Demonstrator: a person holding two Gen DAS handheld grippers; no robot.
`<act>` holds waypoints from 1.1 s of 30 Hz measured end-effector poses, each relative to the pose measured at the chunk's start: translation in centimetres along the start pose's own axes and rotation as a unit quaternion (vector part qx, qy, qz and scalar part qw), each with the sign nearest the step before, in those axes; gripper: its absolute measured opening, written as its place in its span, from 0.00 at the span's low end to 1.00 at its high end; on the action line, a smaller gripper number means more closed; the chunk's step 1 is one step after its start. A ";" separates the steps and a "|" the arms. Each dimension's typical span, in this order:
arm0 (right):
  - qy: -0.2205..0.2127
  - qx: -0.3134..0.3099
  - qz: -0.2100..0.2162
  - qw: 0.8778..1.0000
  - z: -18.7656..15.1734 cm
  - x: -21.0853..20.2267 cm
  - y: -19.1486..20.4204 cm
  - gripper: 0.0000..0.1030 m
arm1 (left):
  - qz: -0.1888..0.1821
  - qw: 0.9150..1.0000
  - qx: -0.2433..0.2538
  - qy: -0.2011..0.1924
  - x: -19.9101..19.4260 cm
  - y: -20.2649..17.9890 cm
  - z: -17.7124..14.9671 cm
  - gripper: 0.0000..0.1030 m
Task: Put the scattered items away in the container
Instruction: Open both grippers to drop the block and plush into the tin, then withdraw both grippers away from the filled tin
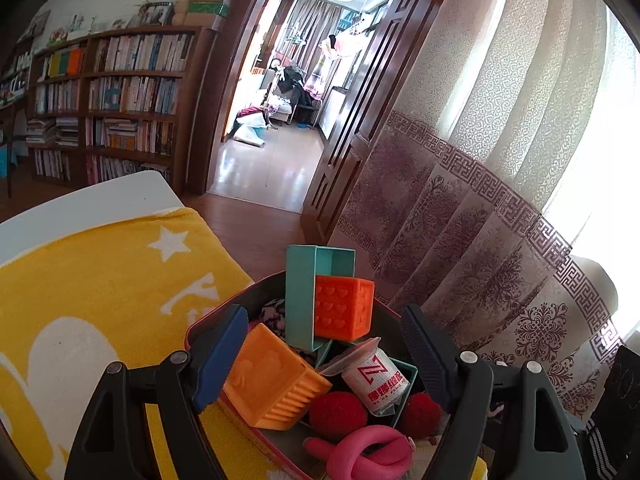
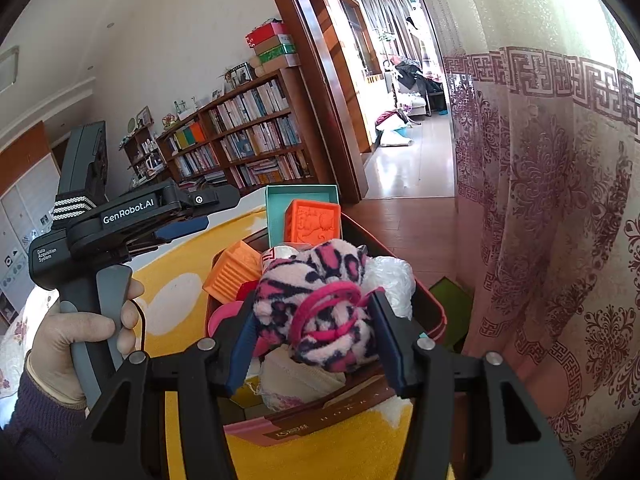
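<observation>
A wood-floored room spreads beyond both grippers: a long bookcase ahead and to the left, a dark-framed doorway straight ahead onto a bright room, and a patterned curtain filling the right. Under the grippers lies a white table draped with a yellow towel bearing white stars. On it, directly below both grippers, stands the red container, heaped with things. The left wrist view alone shows what lies between the spread jaws of the left gripper: an orange block, a white wrapped roll, two red pompoms and a pink rubber ring, none pinched; just ahead stand a teal box and a red-orange block. The right wrist view alone shows the right gripper pinching a pink-and-black fleece bundle over the container, crinkled plastic just right of it, and, to the left, a gloved hand holding the left gripper's handle.
</observation>
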State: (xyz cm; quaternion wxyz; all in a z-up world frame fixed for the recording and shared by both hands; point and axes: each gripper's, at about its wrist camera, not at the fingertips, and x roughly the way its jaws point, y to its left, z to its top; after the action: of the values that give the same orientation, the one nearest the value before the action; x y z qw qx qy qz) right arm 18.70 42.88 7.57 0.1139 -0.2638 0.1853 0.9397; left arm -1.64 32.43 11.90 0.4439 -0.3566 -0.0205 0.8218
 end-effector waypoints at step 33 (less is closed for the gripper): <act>0.050 -0.029 -0.014 0.998 -2.5 -3.2 0.9 0.81 | 0.157 0.987 -0.011 0.017 -7.4 -2.0 -8.1 1.00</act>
State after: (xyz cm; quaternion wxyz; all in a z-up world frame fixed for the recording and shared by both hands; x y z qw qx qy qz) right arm 22.18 40.69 7.56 0.1095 -0.3159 0.1597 0.9288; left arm 7.30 25.85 10.80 0.3055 -0.3743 0.0343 0.8749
